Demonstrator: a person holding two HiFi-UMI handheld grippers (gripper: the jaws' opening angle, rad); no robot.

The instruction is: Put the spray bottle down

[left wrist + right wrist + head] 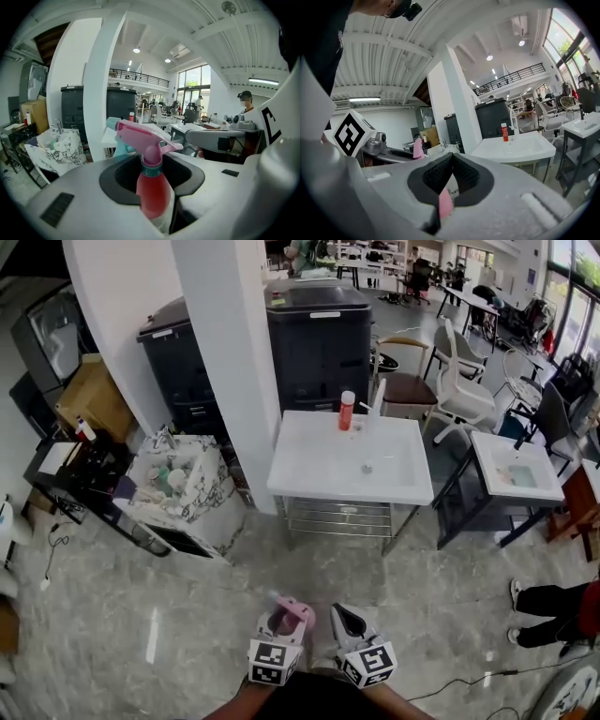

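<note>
The spray bottle (151, 187) has a pink trigger head, a teal collar and a red body. It stands upright between the jaws of my left gripper (152, 161), which is shut on its body. In the head view that gripper (284, 622) is low at the centre, over the floor, with the pink head (291, 607) showing above it. My right gripper (349, 618) is just beside it on the right. Its jaws (452, 161) meet at the tips, with a small pink thing (445, 204) pinched between them; I cannot tell what it is.
A white washbasin stand (309, 474) lies ahead with a small red bottle (347, 411) by its tap. A white pillar (230, 362), dark cabinets (319, 334), a marbled basin unit (202, 498), a second basin (548, 486), chairs (459, 381) and a person's legs (553, 615) surround it.
</note>
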